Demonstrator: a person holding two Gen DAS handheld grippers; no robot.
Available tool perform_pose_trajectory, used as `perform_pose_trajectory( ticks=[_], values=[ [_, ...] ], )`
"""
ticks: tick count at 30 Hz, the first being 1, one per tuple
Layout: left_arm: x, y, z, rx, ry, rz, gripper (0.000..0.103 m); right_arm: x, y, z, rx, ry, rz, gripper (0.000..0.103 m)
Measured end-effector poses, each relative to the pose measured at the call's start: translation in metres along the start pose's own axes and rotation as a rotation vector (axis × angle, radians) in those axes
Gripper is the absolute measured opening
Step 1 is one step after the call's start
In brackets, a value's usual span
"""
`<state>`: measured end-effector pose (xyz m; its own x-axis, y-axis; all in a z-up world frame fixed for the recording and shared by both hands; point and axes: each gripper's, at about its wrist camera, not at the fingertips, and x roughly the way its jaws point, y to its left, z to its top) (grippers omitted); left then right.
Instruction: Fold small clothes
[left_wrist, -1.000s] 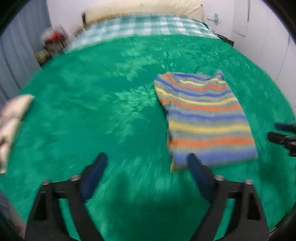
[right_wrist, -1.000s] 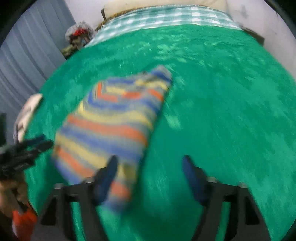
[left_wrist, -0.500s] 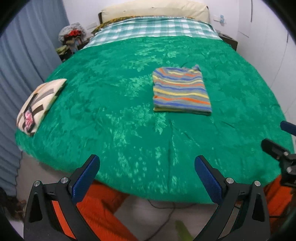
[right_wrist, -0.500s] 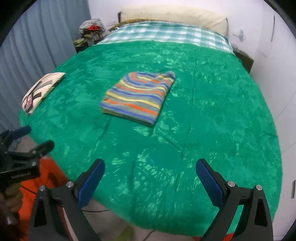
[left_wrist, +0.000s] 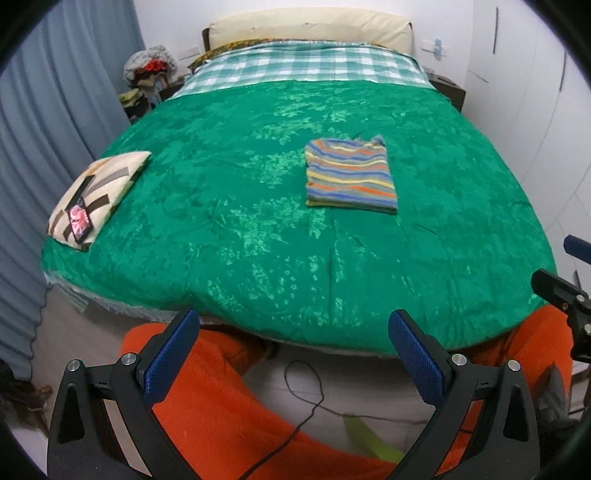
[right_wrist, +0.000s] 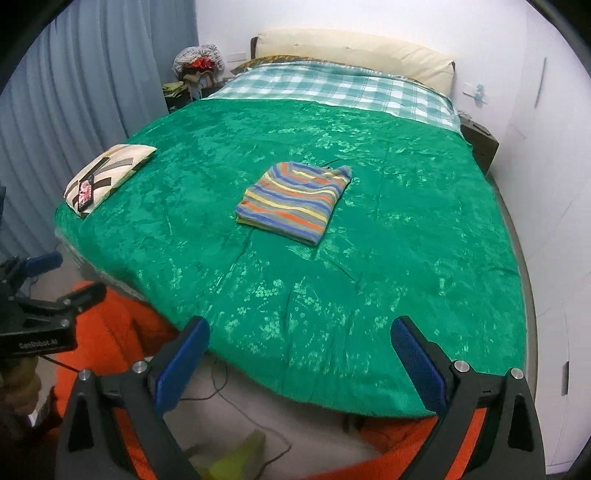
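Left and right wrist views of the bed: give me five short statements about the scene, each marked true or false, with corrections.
1. The striped multicoloured folded garment lies flat on the green velvety bedspread. True.
2. The left gripper is shut on the garment. False: its jaws are open and empty.
3. A cream patterned pillow lies near the curtain-side edge of the bed. True.
4. The right gripper holds a sock. False: nothing is between its open jaws.
5. The garment touches the pillow. False: bare bedspread separates them.
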<state>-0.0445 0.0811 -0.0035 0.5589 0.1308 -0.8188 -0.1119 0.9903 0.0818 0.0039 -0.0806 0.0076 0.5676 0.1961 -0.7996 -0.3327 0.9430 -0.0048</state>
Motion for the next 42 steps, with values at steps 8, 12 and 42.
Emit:
perform_pose_trajectory(
  ticks=[8,12,42],
  values=[
    [-0.025,0.001,-0.010,0.003,-0.052,0.005,0.102,-0.028,0.004,-0.022,-0.007,-0.007,-0.049,0.098],
    [-0.034,-0.001,-0.010,0.006,-0.085,0.008,0.102,-0.038,0.002,-0.027,0.009,-0.025,-0.065,0.098],
    [-0.042,-0.016,-0.004,0.013,-0.116,-0.002,0.102,-0.060,-0.001,-0.022,0.035,-0.115,-0.110,0.098]
  ],
)
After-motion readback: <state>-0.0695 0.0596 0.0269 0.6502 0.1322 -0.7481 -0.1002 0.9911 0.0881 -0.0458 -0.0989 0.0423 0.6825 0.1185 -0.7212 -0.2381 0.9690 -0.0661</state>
